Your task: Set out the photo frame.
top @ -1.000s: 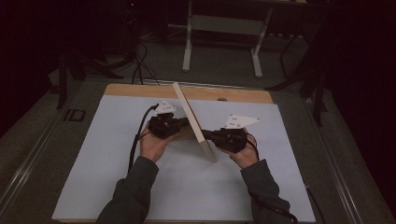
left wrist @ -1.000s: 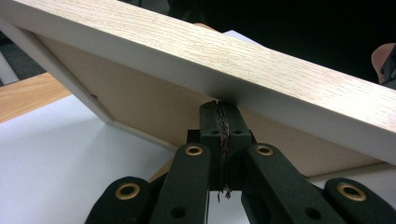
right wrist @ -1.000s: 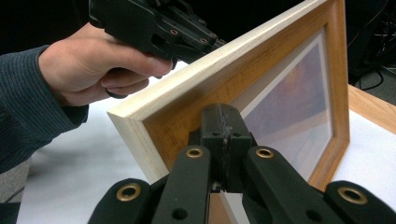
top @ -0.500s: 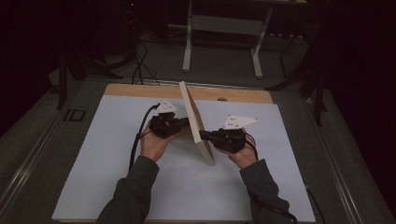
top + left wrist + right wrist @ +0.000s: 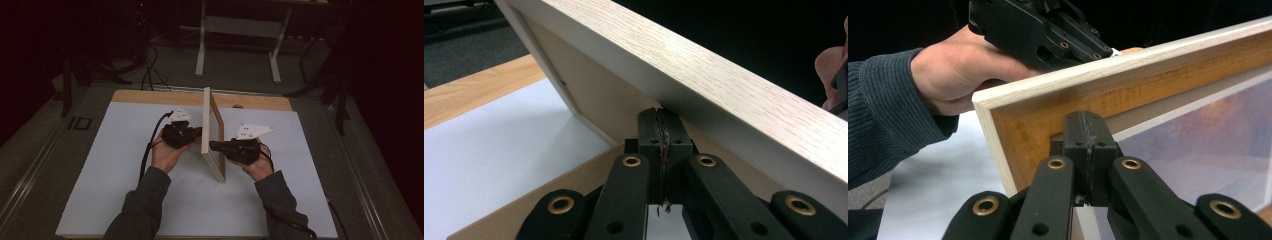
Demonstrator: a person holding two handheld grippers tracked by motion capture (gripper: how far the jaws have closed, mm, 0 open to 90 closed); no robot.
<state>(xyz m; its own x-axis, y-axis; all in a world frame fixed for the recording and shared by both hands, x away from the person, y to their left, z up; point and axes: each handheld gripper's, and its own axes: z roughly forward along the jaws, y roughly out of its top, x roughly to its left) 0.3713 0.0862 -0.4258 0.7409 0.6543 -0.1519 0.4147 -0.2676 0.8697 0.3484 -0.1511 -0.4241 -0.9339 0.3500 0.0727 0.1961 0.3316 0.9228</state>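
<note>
- A white sheet [image 5: 115,175] covers most of a light wooden tabletop [image 5: 150,96], whose bare strip shows along the far edge; beyond it the room is dark, with grey carpet, trailing cables and the pale legs of another table [image 5: 237,45].
- A pale wooden picture frame with a glazed front [image 5: 212,132] stands on edge near the middle of the sheet, running from the far side toward the person, between the two hands.
- In the high view the left gripper [image 5: 192,134] presses against the frame's left face and the right gripper [image 5: 216,146] against its right face.
- The left gripper view shows the brown backing board and the oak-grain outer edge [image 5: 724,85]; its jaws are closed together, tips touching the back.
- The right gripper view shows the front instead: an orange-brown inner face, a pale mount and reflective glass [image 5: 1208,150]. Its jaws are also pressed together against the frame, grasping nothing between them.
- That view also shows the person's left hand [image 5: 963,75] in a dark ribbed sleeve behind the frame.
</note>
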